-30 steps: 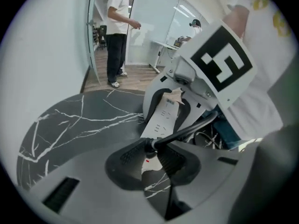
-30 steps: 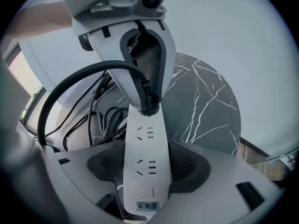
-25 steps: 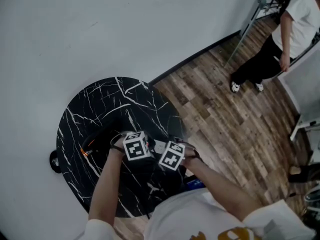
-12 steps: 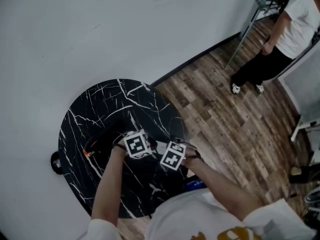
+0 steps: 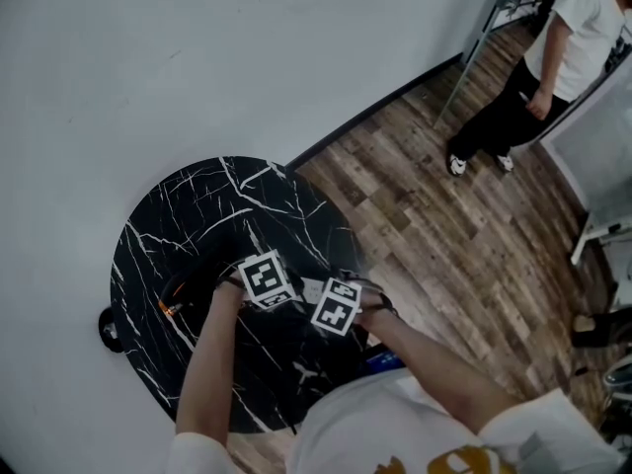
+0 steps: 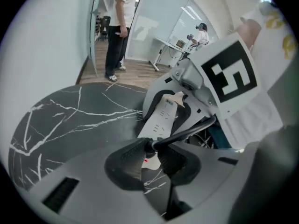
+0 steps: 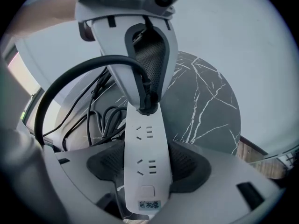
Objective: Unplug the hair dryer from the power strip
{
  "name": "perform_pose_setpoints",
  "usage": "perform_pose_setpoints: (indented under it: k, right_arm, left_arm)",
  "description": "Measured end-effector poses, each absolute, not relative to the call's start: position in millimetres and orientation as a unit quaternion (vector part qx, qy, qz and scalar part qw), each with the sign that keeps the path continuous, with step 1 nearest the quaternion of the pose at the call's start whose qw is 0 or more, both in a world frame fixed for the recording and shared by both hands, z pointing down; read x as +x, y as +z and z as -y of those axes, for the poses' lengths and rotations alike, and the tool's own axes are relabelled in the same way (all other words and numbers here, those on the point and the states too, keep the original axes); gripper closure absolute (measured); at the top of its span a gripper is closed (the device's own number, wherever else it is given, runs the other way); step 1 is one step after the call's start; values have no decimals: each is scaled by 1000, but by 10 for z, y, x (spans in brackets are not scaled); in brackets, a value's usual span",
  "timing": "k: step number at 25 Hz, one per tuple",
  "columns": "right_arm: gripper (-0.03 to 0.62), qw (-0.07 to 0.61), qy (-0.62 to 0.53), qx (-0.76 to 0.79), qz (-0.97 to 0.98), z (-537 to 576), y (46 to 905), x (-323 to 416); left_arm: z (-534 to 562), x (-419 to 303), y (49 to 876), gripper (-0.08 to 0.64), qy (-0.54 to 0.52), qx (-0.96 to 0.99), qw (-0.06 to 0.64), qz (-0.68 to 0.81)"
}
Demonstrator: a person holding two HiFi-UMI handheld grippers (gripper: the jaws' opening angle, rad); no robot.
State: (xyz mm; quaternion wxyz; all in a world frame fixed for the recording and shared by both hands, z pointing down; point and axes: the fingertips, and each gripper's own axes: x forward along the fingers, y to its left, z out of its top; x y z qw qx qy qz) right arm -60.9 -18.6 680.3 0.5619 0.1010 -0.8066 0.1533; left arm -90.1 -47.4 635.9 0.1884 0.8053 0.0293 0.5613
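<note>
A white power strip (image 7: 145, 157) lies on the round black marble table (image 5: 197, 205). My right gripper (image 7: 145, 164) is shut on its near end, a pad pressing each long side. At the strip's far end sits the hair dryer's black plug (image 7: 145, 104), and my left gripper (image 6: 150, 149) is shut on it from above. The plug looks seated in the strip. Its black cord (image 6: 187, 130) arcs away to the side. In the head view both grippers, left (image 5: 269, 282) and right (image 5: 338, 306), stand close together and point steeply down. A dark object with an orange mark (image 5: 173, 299) lies just left of them.
Coiled black cables (image 7: 100, 120) lie on the table beside the strip. The table stands against a white wall, with wood floor (image 5: 444, 245) to its right. A person (image 5: 533, 77) stands at the far right. A small black round thing (image 5: 107, 326) sits by the table's left edge.
My left gripper has rolled slightly about its own axis, still on the plug. Neither hand has moved from its place. The person in the background has stepped a little to the left.
</note>
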Motion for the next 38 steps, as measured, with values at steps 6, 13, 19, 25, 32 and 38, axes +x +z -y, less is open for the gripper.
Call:
perform_pose_setpoints:
  k: [6, 13, 19, 25, 32, 38]
  right_arm:
    - [316, 562, 155, 102, 806, 194, 6803, -608]
    - [316, 568, 153, 102, 802, 203, 6810, -627]
    - [316, 565, 153, 103, 805, 184, 6804, -625]
    - [316, 560, 154, 106, 807, 188, 6796, -635]
    - [316, 563, 155, 111, 804, 196, 6804, -638]
    - [313, 569, 150, 108, 802, 193, 6812, -636]
  left_arm:
    - [479, -865, 6348, 499, 568, 814, 119, -35]
    - [429, -950, 6434, 506, 593, 804, 38, 16]
    - [406, -952, 6450, 509, 605, 795, 28, 9]
    - [473, -938, 6415, 509, 591, 800, 96, -42]
    - [435, -946, 6413, 509, 598, 798, 72, -17]
    - [403, -972, 6447, 509, 617, 786, 29, 23]
